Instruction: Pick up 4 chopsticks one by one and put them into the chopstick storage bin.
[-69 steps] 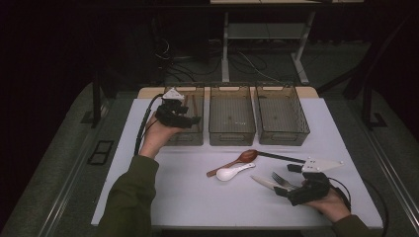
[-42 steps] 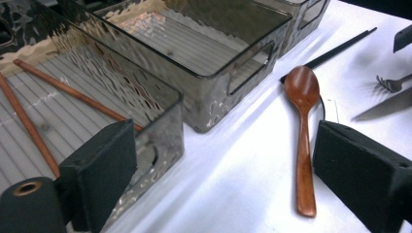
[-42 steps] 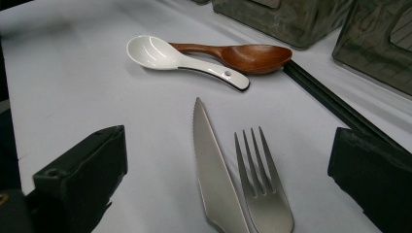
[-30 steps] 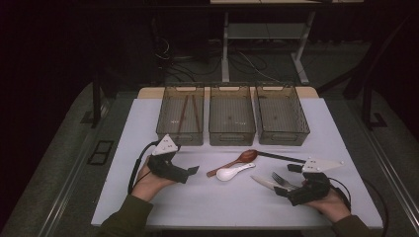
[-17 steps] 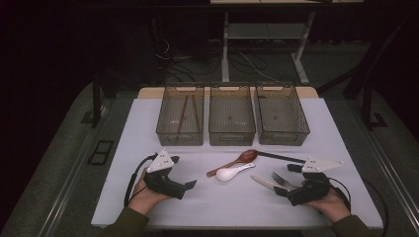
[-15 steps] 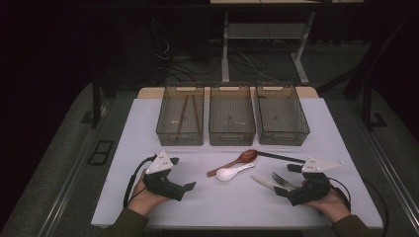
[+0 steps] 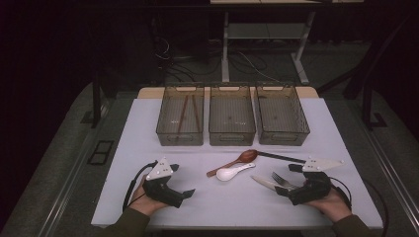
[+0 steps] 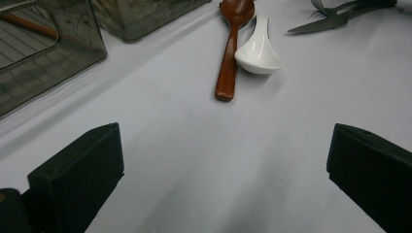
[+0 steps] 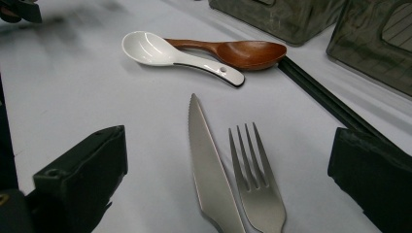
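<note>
My left gripper rests open on the near left of the white table, its jaws wide apart over bare cloth. Ahead of it lie a brown wooden spoon and a white ceramic spoon, side by side. At the near right my right gripper is open, and a steel knife and fork lie between its jaws, untouched. Beyond those lie the white spoon, the wooden spoon and black chopsticks.
Three clear plastic bins stand in a row at the back: the left bin holds brown chopsticks, the middle bin and right bin look bare. Table edges run close below both hands.
My left gripper has come back from over the left bin to the near left of the table, open. The right gripper and the cutlery have not moved.
</note>
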Action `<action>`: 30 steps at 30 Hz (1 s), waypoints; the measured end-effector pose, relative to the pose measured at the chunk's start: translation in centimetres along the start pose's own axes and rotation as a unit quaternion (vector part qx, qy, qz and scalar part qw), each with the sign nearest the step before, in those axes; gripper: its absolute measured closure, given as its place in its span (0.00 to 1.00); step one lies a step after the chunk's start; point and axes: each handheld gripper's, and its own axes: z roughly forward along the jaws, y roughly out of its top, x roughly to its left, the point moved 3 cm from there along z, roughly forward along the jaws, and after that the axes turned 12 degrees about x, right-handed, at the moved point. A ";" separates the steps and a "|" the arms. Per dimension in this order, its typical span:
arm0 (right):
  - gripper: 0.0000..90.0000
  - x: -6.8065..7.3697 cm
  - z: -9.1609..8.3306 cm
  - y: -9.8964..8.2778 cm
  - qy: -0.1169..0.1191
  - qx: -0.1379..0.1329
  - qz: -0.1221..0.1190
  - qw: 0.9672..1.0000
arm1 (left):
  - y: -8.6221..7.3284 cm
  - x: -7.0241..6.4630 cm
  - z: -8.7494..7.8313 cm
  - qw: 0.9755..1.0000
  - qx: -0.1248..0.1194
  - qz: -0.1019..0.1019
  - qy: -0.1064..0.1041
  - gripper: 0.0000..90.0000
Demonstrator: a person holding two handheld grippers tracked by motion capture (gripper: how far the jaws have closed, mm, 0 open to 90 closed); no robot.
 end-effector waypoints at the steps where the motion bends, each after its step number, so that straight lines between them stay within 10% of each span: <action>1: 0.01 0.0 -0.1 0.1 0.001 -0.001 -0.002 1.000 | 0.0 0.0 0.0 1.000 0.000 0.000 -0.001 0.00; 30: 0.27 -3.1 -1.3 2.6 0.007 0.034 -0.003 0.999 | -0.1 0.0 0.1 1.000 0.001 -0.001 -0.017 0.00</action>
